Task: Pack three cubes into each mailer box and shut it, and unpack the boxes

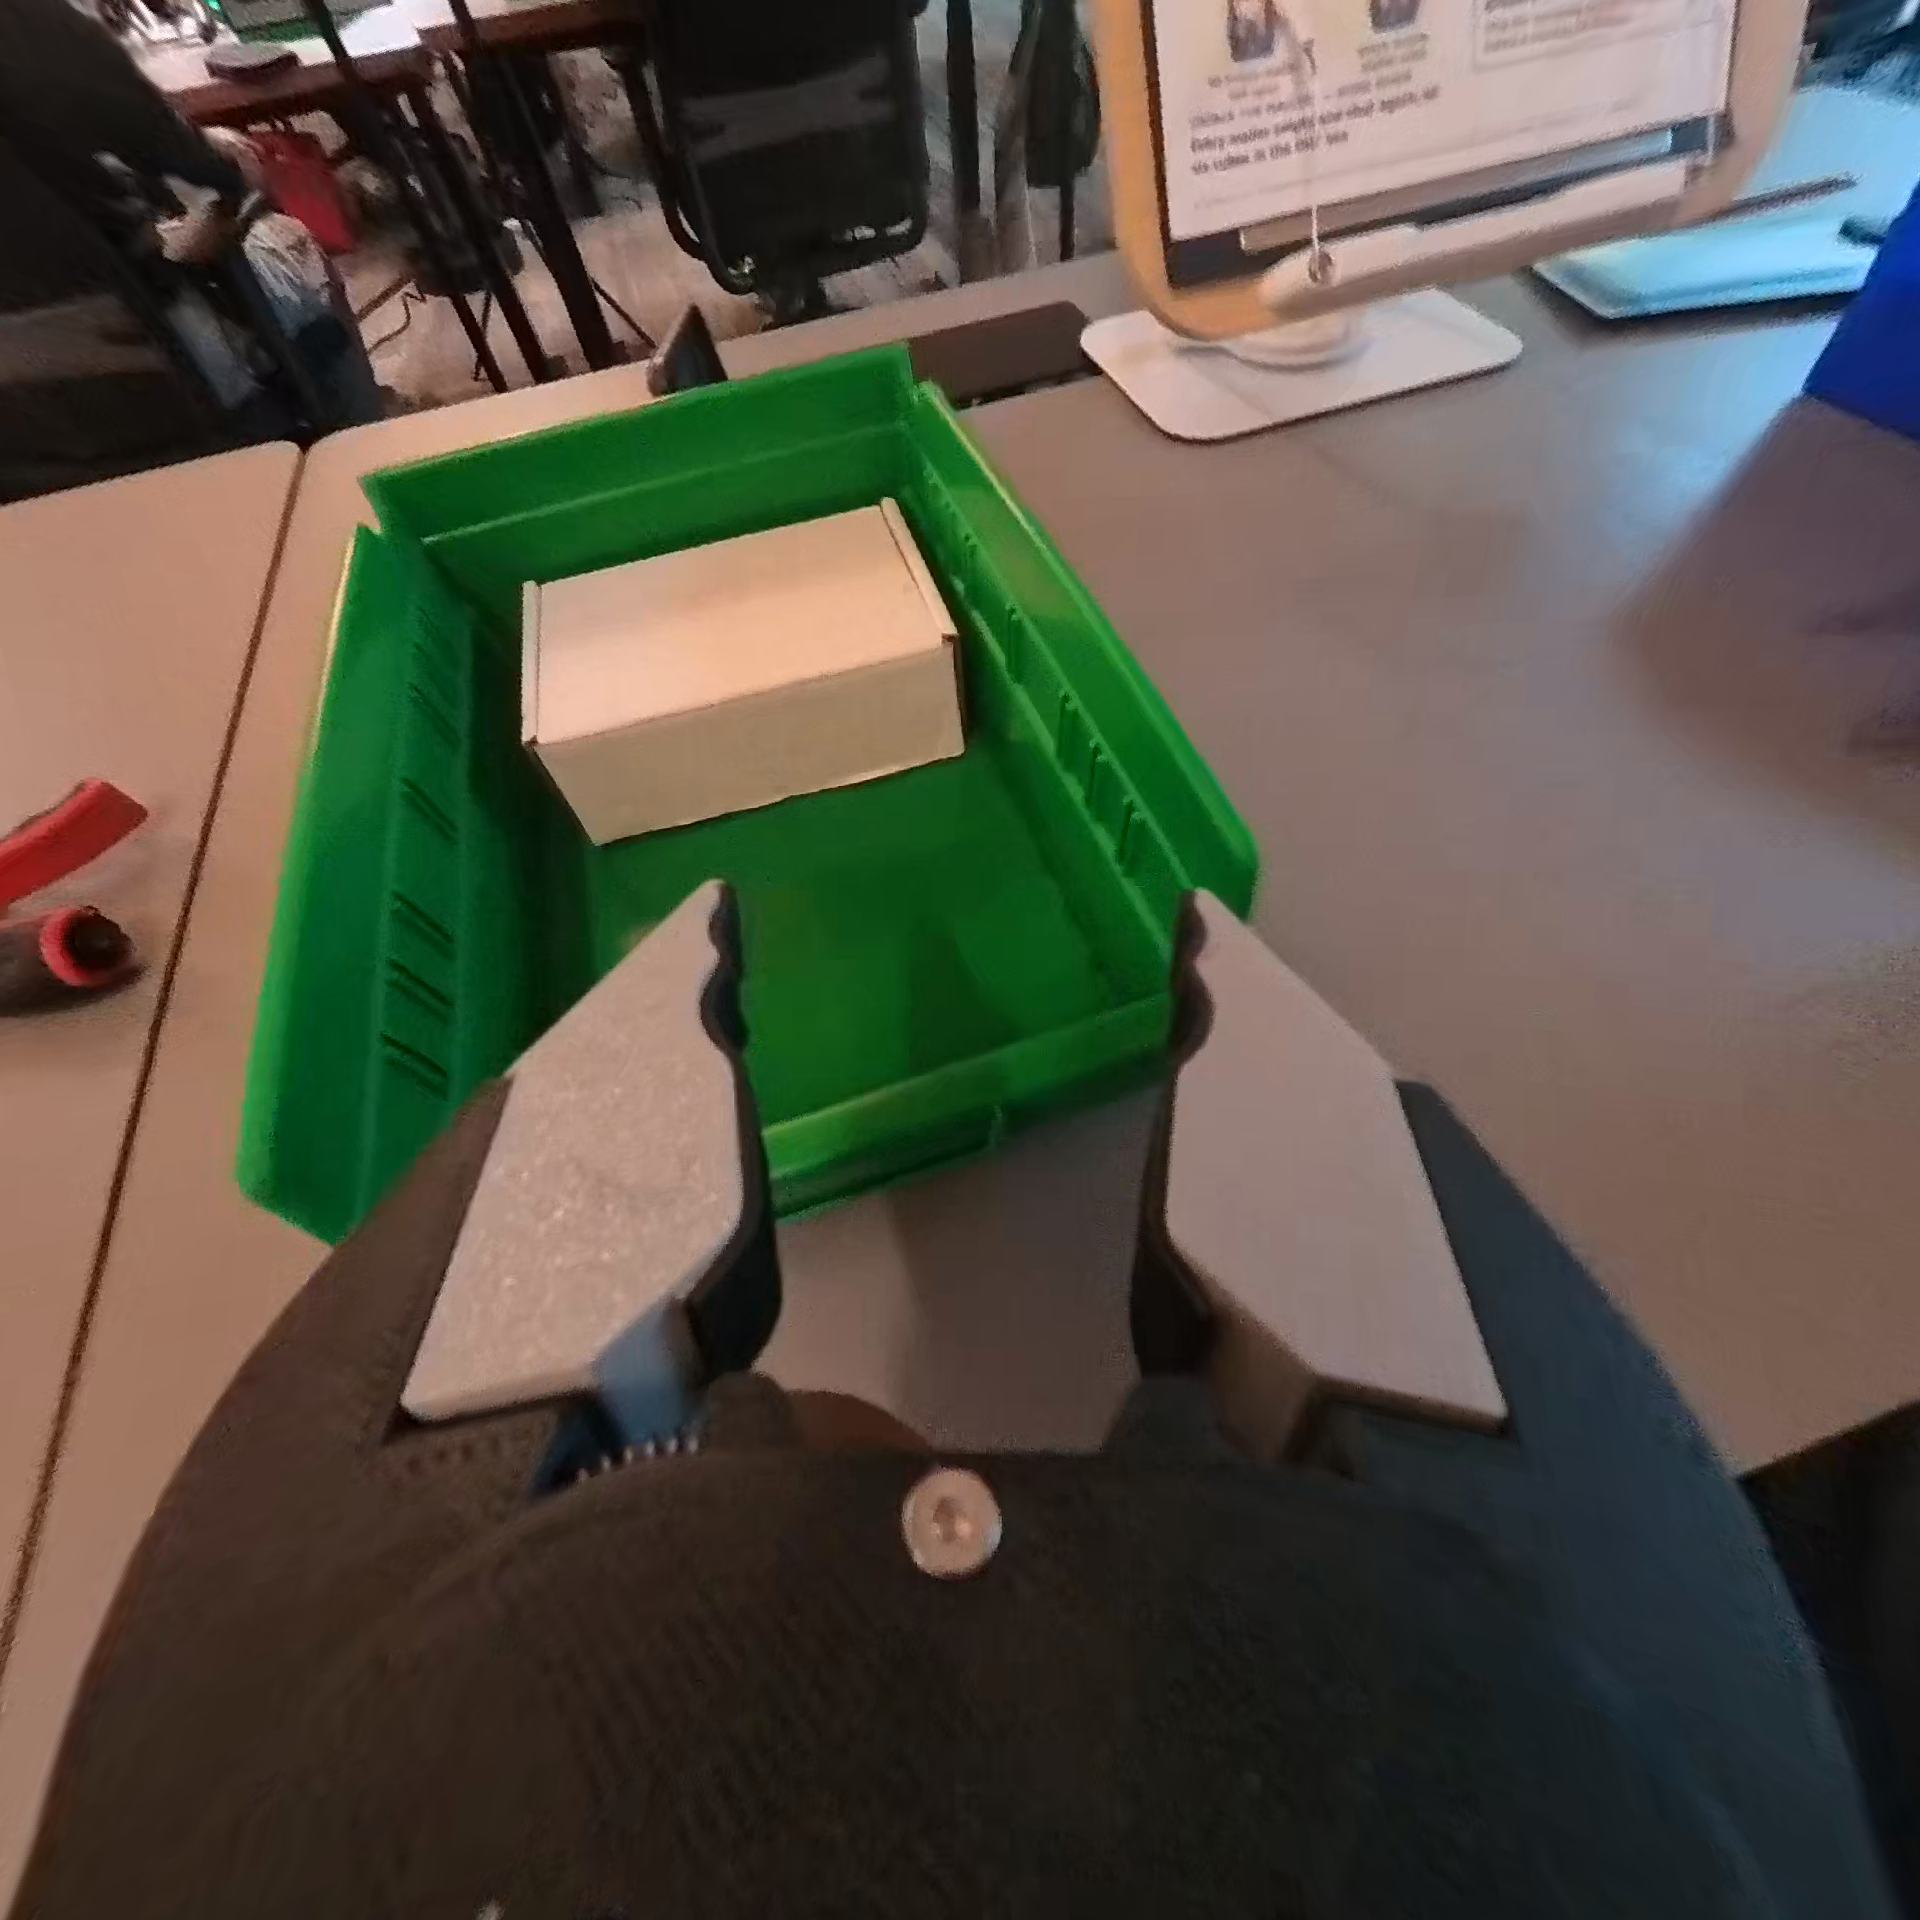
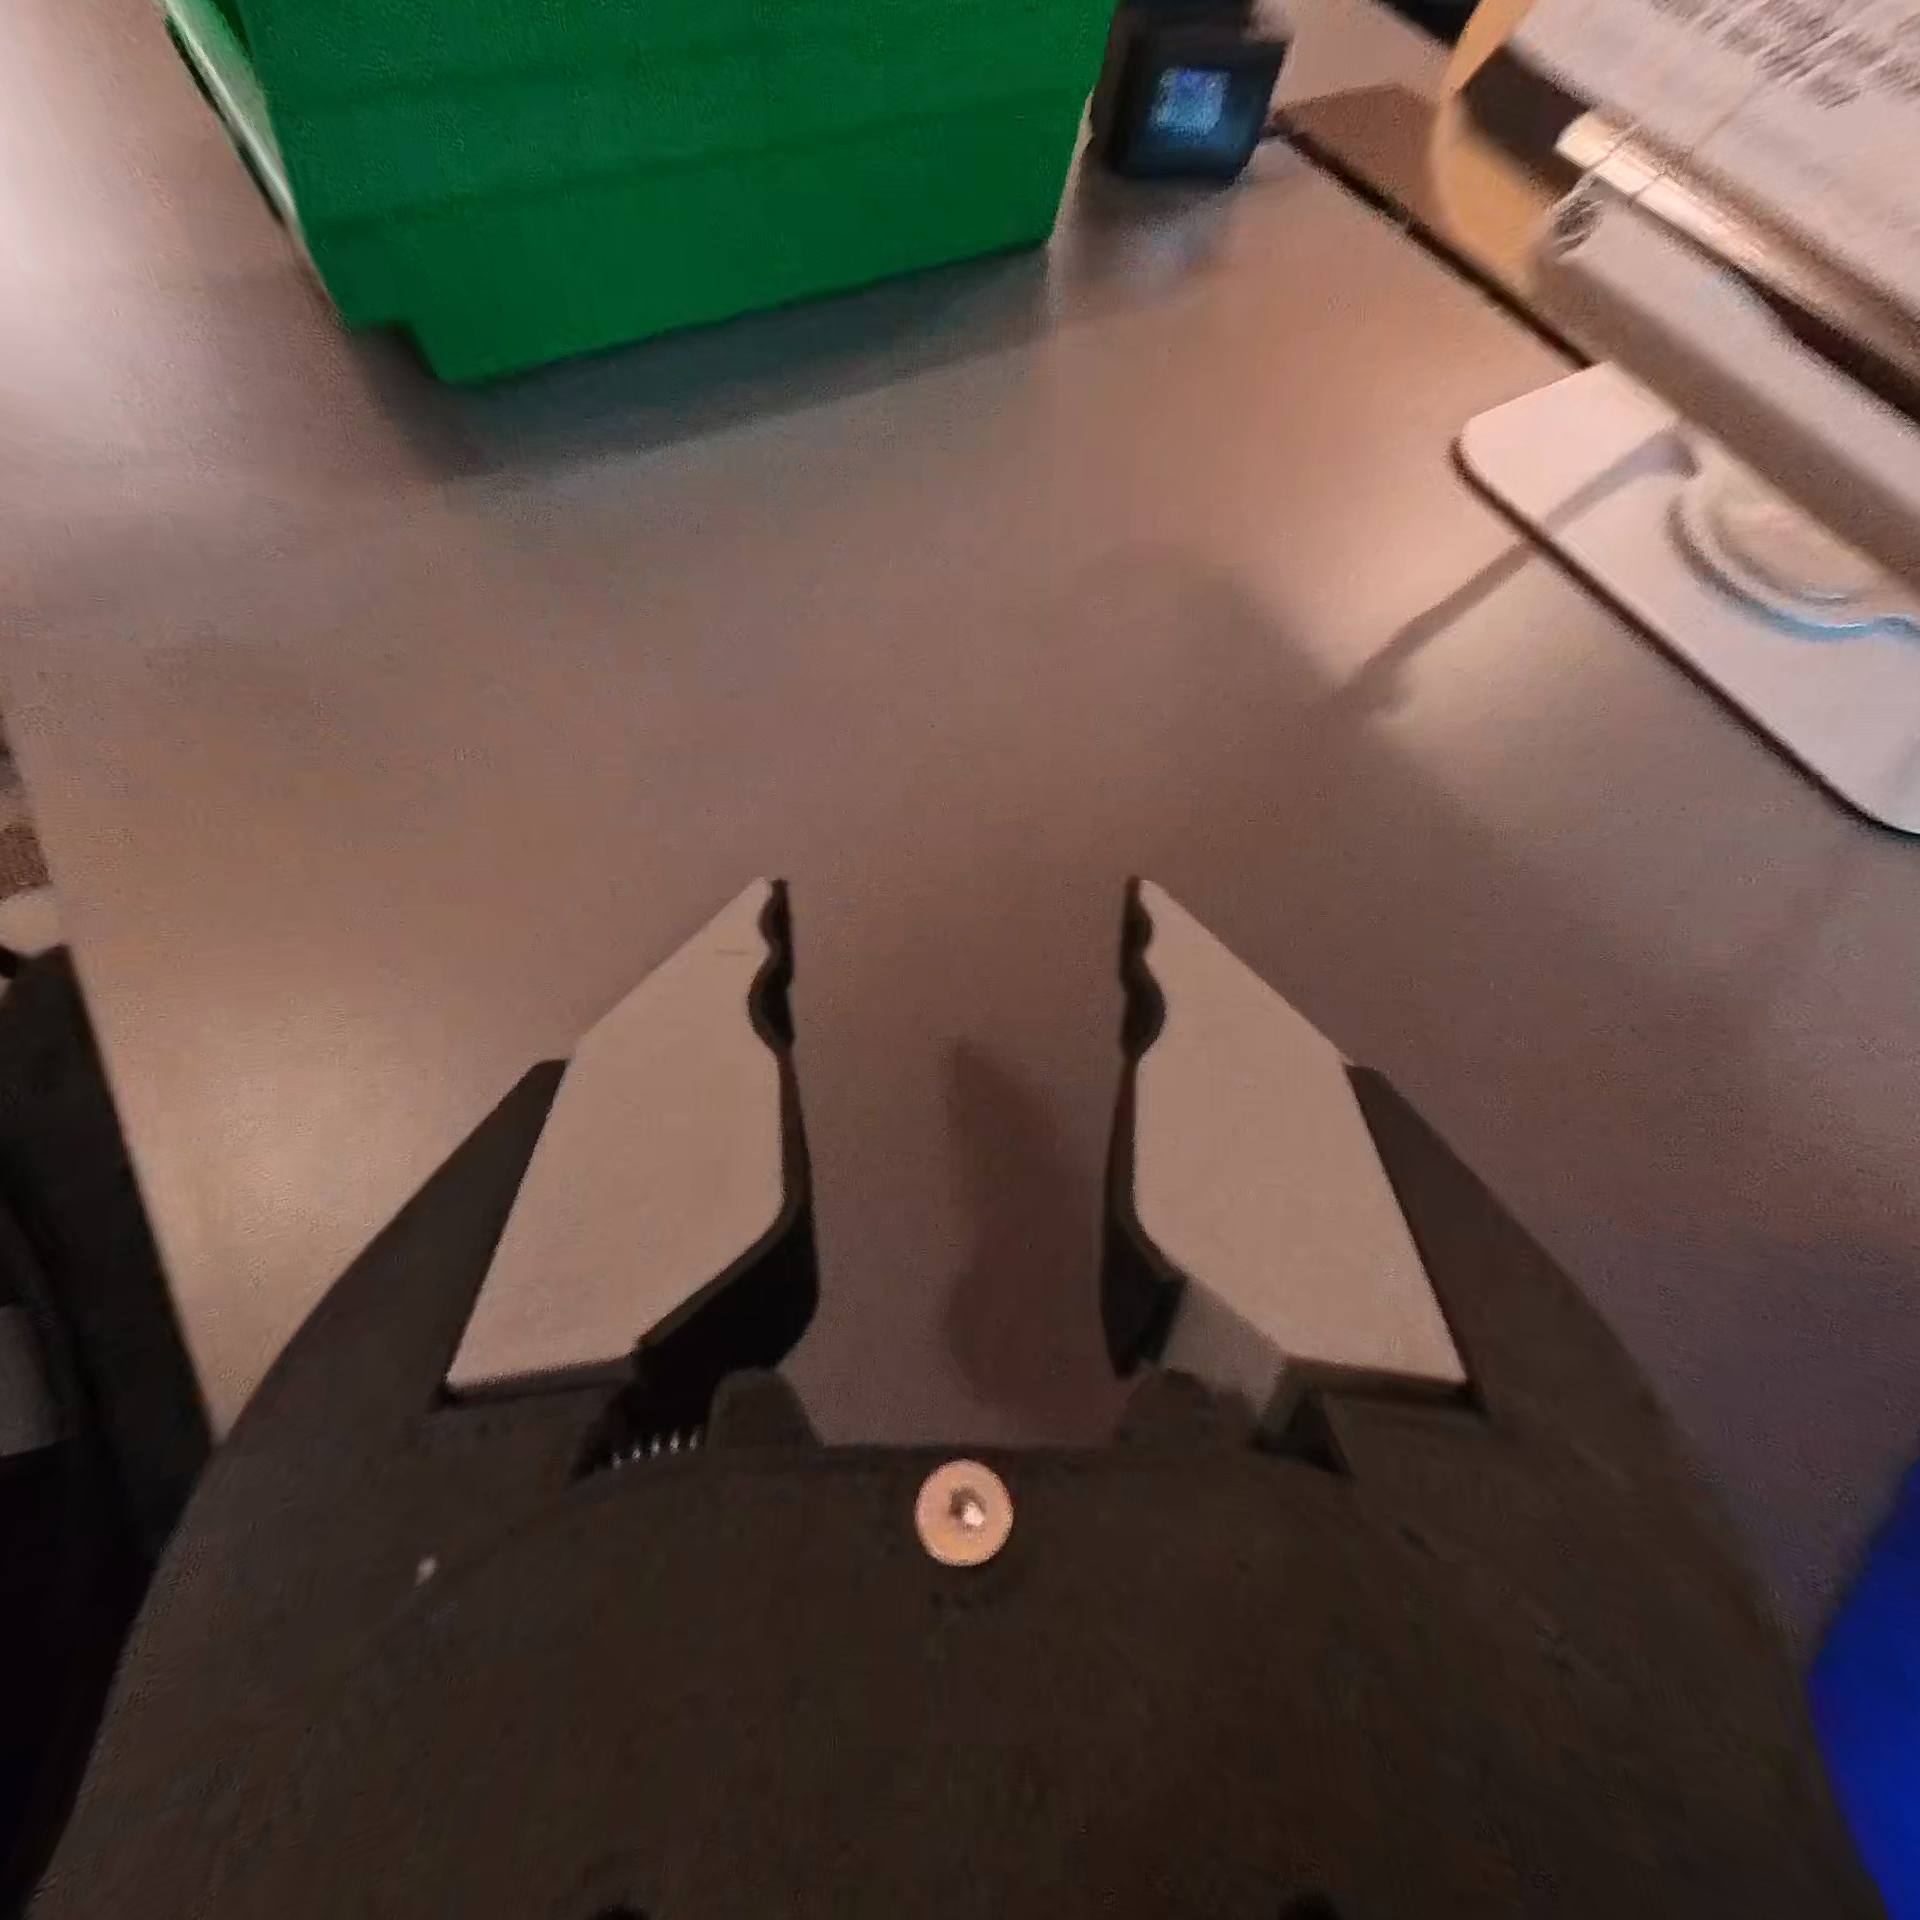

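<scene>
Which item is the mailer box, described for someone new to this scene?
Find the green bin on the grey table, ahead of the open left gripper. The mailer box sits inside at its far end: shut, plain white cardboard, the only thing in there.

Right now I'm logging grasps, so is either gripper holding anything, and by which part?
Nothing is held. The left gripper is open above the green bin, short of the closed mailer box. The right gripper is open over bare table.

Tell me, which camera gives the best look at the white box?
The left wrist view: the shut white mailer box lies in plain sight inside the green bin. The right wrist view shows only the bin's outer wall, so the box is hidden there.
</scene>
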Demonstrator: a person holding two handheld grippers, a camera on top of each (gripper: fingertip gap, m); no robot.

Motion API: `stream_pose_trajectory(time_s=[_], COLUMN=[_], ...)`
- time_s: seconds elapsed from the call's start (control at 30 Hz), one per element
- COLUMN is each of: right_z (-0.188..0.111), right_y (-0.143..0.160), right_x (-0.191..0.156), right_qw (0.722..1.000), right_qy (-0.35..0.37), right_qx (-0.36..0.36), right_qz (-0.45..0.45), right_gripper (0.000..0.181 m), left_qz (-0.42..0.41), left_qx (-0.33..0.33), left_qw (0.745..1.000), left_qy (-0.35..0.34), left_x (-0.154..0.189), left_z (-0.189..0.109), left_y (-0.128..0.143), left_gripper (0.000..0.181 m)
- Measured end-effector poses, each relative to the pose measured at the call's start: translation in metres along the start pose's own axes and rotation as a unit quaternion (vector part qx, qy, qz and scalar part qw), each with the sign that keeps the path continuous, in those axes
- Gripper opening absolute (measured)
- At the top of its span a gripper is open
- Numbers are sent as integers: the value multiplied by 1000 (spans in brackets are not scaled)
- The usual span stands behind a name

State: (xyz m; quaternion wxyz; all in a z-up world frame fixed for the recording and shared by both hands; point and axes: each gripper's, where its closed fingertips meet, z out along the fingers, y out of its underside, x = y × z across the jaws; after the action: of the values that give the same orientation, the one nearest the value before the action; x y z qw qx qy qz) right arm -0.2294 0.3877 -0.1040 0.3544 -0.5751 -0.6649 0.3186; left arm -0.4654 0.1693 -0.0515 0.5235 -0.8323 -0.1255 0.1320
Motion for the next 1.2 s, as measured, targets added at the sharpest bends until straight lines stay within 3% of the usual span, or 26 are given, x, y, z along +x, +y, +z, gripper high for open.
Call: stream_pose_trajectory(time_s=[0.03, 0.1, 0.23, 0.37, 0.53, 0.63, 0.73, 0.83, 1.2], right_z=[12, 29, 41, 37, 37, 38, 38, 38, 39], right_y=[4, 11, 25, 42, 45, 48, 47, 47, 46], right_x=[-1, 7, 22, 30, 26, 28, 27, 26, 24], right_qw=[1000, 1000, 999, 997, 996, 995, 995, 995, 995], right_qy=[-9, -1, 22, 60, 54, 62, 61, 58, 56], right_qx=[-7, -15, -28, -49, -56, -67, -66, -66, -66], right_qz=[-4, -16, -18, -18, -32, -38, -42, -43, -47], right_gripper=[70, 89, 95, 95, 96, 94, 91, 90, 86], left_qz=[22, 56, 122, 201, 307, 381, 453, 521, 553], left_qx=[-5, -2, -66, -138, -252, -263, -311, -298, -270], left_qw=[1000, 998, 990, 969, 916, 885, 835, 799, 788], left_qy=[-2, 15, 12, 41, 60, 47, 31, -8, -28], left_x=[-1, -2, -23, -40, -53, -59, -70, -80, -89], left_z=[0, 2, 33, 87, 152, 174, 182, 191, 201], left_y=[-2, -15, -30, -31, -1, 4, 25, 22, 19], left_gripper=[85, 69, 85, 83, 89, 78, 87, 73, 64])
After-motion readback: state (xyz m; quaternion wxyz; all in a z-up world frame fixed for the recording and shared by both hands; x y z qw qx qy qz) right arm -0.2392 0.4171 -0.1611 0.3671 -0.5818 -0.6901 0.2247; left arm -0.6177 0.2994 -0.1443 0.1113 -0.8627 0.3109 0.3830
